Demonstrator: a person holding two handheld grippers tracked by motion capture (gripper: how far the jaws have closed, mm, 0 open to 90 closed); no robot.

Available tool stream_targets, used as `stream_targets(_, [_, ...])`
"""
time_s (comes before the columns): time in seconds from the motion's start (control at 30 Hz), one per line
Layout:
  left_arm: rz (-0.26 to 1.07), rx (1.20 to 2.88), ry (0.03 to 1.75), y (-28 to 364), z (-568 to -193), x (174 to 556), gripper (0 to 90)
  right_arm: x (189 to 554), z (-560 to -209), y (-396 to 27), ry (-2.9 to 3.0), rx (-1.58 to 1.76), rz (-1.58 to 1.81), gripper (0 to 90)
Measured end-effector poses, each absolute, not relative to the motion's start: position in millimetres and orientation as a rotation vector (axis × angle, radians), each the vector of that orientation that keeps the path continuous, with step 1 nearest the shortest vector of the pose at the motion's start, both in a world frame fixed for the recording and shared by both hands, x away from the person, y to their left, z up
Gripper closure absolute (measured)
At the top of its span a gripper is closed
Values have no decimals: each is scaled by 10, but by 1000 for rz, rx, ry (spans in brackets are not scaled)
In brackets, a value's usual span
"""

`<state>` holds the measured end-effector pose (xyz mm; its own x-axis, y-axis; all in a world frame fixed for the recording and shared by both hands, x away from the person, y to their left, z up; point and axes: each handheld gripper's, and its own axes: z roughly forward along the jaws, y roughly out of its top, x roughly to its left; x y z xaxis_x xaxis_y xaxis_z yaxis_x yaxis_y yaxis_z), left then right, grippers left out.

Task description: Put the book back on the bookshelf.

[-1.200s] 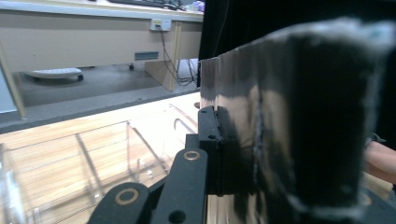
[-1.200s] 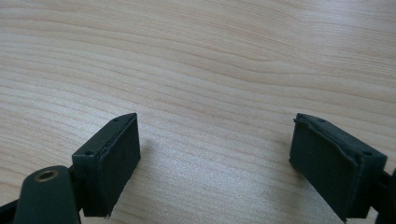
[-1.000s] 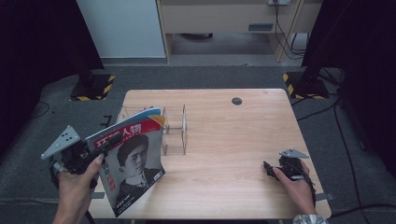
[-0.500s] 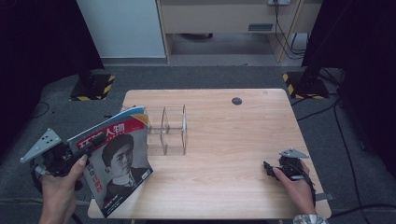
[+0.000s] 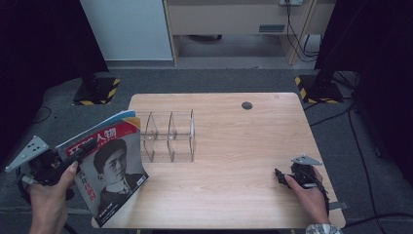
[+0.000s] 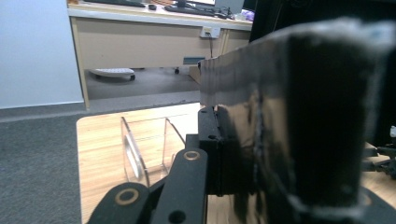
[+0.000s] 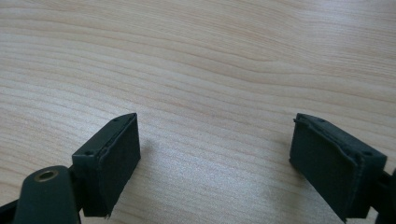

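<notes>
A magazine [image 5: 109, 170] with a red masthead and a portrait cover is held up, tilted, over the table's front left corner. My left gripper [image 5: 82, 150] is shut on its upper left edge, with the hand out past the table's left side. In the left gripper view the magazine [image 6: 299, 116] stands edge-on and dark between the jaws of the left gripper [image 6: 224, 154]. A clear acrylic rack [image 5: 170, 136] with upright dividers stands on the table, right of the magazine; the left gripper view shows the rack [image 6: 140, 149] ahead. My right gripper [image 5: 280, 176] rests open on the wood at the front right, and the right gripper [image 7: 215, 154] has nothing between its jaws.
The wooden table [image 5: 243, 141] has a small black round cap [image 5: 247, 105] near its back edge. Two stand bases with yellow-black tape [image 5: 95, 92] [image 5: 316, 90] sit on the grey carpet behind the table's corners. A beige cabinet [image 5: 234, 19] lies further back.
My left hand has carried the magazine leftward, away from the rack and partly off the table's left edge. The right hand has stayed put.
</notes>
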<state>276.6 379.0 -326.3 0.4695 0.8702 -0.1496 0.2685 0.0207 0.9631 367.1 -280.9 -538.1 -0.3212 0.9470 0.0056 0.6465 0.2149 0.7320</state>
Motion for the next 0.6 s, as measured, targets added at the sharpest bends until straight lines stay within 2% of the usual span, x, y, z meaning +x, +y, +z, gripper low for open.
stream_targets(0.37, [658, 1511, 1048, 3866, -3237, 2850, 867, 3671, -5381, -2809, 2048, 1471, 896, 162])
stream_targets(0.6, [670, 1478, 1053, 3874, -3236, 3052, 867, 3671, -5381, -2809, 2048, 1471, 897, 162])
